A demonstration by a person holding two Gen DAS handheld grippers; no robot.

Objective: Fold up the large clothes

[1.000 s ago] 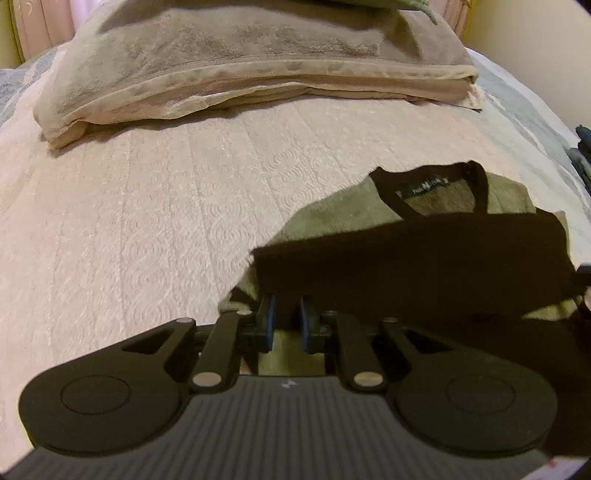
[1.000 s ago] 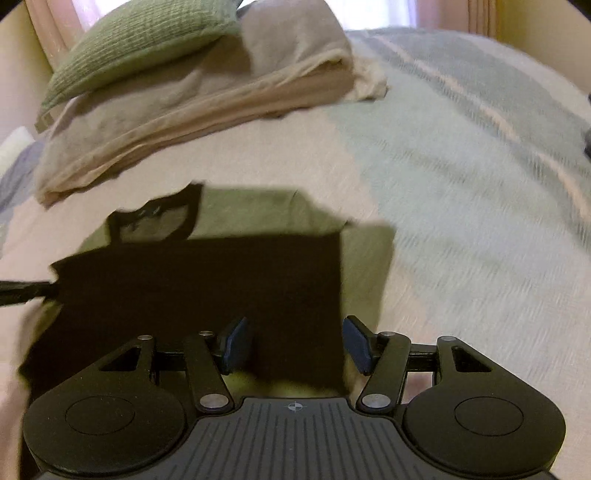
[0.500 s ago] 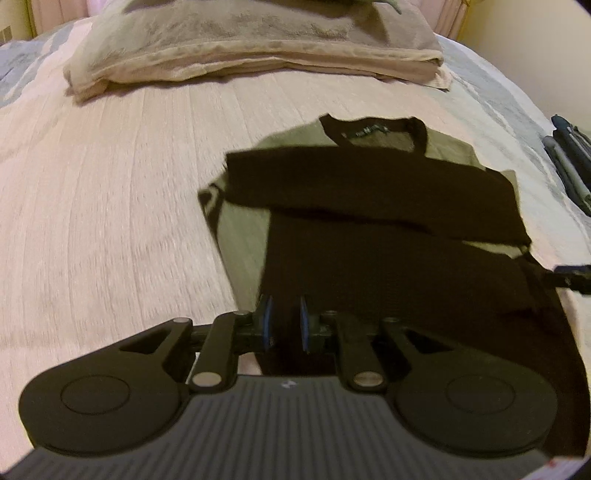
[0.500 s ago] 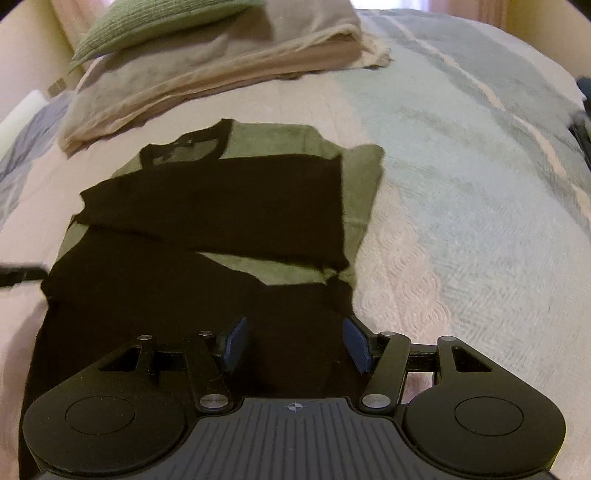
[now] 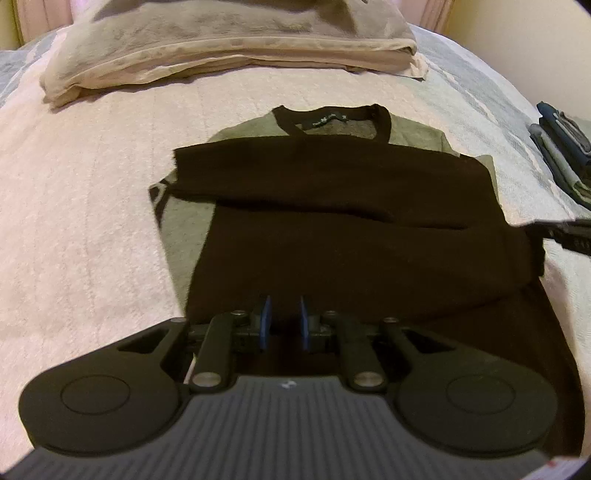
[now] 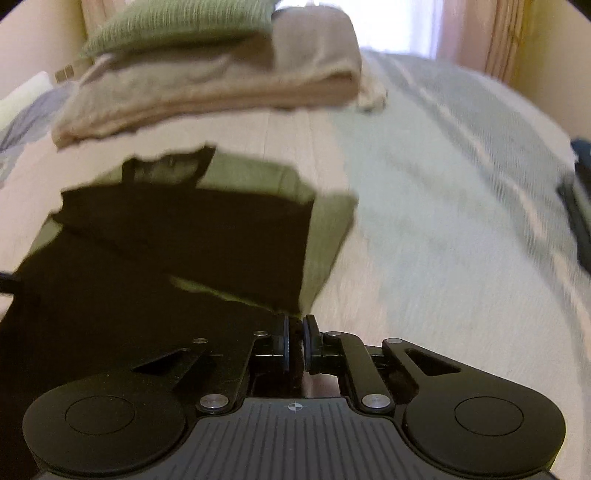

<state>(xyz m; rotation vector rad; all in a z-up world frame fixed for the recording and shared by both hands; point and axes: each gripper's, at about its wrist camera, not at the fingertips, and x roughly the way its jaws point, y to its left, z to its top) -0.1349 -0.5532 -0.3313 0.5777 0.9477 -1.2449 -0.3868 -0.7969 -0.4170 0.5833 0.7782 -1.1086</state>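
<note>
Two grippers sit at the bottom of their own frames, each over the near hem of a black and olive sweater (image 5: pixel 354 236) spread on the bed. At the lower centre of the left wrist view, the left gripper (image 5: pixel 283 320) has its blue pads drawn close with only a narrow gap, and black cloth fills that gap, so it grips the hem. At the lower centre of the right wrist view, the right gripper (image 6: pixel 295 341) has just been closing; its pads are now almost together, pinching the sweater's dark edge at its near right corner. Beyond the jaws the garment runs up the middle of the frame, a black sleeve folded across the chest, olive showing at the shoulders and the black collar (image 5: pixel 332 120) farthest off. It lies on a pale pink bedspread (image 5: pixel 85 229). At the right edge is a stack of dark clothes (image 5: pixel 561 147). Across the top lies a folded beige blanket (image 5: pixel 221 44), with a green cushion (image 6: pixel 177 22) upon it.
</note>
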